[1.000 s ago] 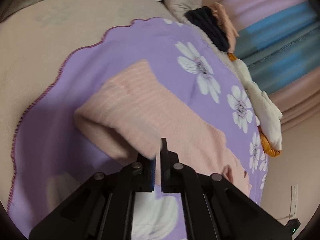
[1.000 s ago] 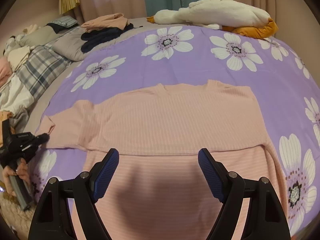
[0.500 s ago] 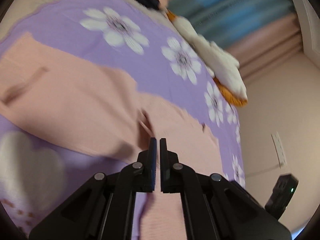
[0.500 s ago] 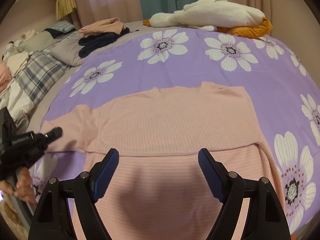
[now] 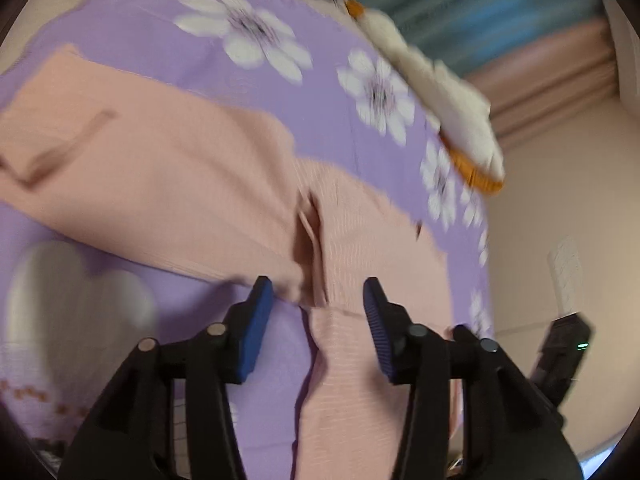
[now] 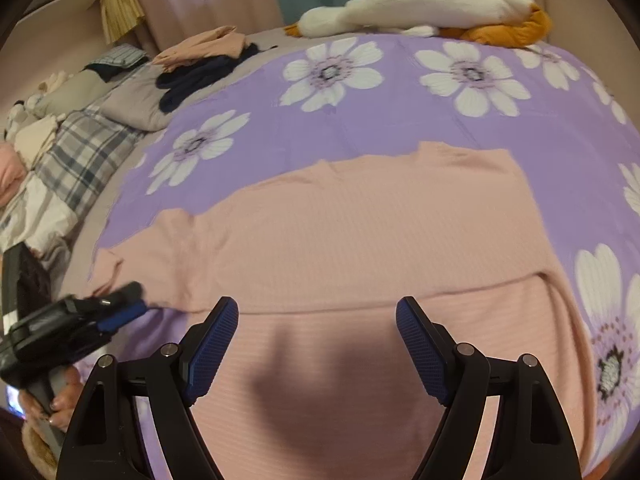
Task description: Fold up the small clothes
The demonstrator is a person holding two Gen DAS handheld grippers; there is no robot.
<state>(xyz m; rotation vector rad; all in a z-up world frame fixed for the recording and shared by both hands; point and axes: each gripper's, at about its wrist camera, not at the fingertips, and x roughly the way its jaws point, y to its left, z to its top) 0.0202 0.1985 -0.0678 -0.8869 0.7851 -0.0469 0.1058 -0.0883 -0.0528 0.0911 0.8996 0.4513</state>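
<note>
Pink ribbed knit top [image 6: 360, 232] lies flat on the purple flowered bedspread [image 6: 400, 120].
Left tool [image 5: 318, 300] has just been opening, spread over the top's edge, pinching nothing; that view is blurry. Right tool [image 6: 317, 332] hangs spread wide above the folded hem.

Pink ribbed top [image 6: 360, 232], half-folded on bedspread
</note>
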